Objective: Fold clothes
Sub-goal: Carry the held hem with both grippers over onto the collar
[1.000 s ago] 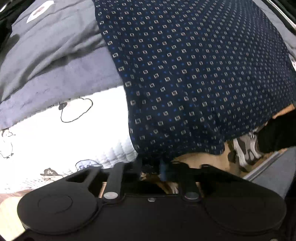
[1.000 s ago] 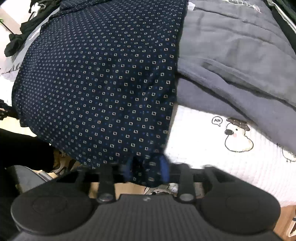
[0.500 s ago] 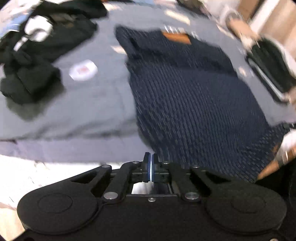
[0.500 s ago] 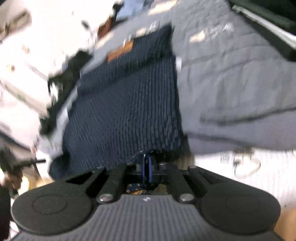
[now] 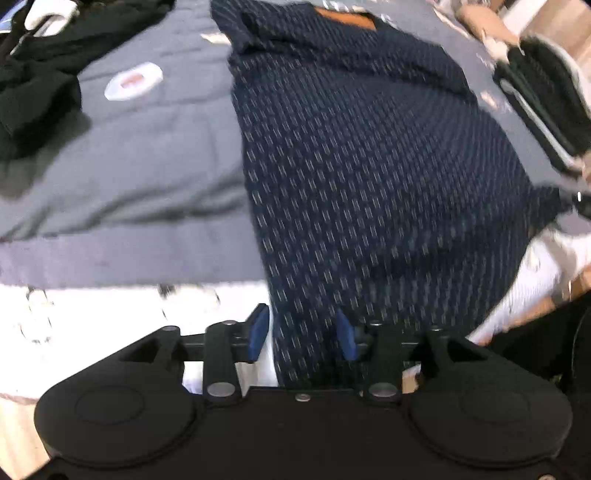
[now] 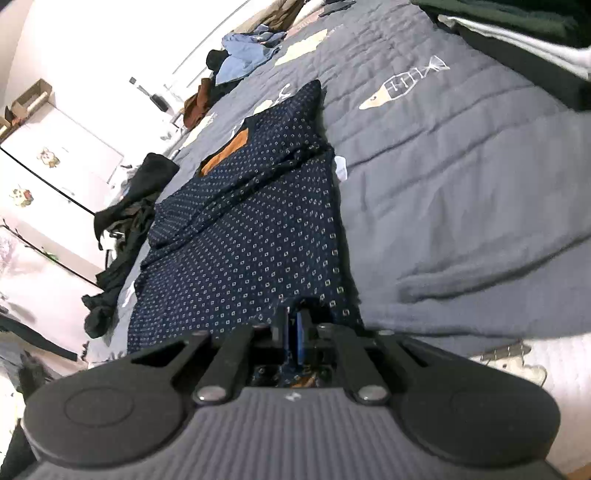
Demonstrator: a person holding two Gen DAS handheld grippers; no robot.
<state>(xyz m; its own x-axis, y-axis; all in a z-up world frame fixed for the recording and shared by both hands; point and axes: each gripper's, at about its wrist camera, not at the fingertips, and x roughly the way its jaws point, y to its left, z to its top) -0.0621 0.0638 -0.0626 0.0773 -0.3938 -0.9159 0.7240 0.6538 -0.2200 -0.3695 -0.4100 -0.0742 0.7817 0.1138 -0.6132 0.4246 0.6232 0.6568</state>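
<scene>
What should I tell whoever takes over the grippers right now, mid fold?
Left gripper: open, its jaws have just been opening; the shirt's near hem lies between the fingers, not pinched.
Right gripper: shut on the shirt's other near corner.
Shirt: navy, patterned, spread flat on the grey quilt, collar at the far end, one sleeve already folded in.
Done: shirt laid out.
Left: regrip with the left, fold the hem up toward the collar, then probably move it to the folded pile.

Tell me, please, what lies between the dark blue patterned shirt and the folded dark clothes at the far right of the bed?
Mostly bare grey quilt, with a fish-skeleton print. The right wrist view shows it between the shirt and the folded dark clothes.
</scene>
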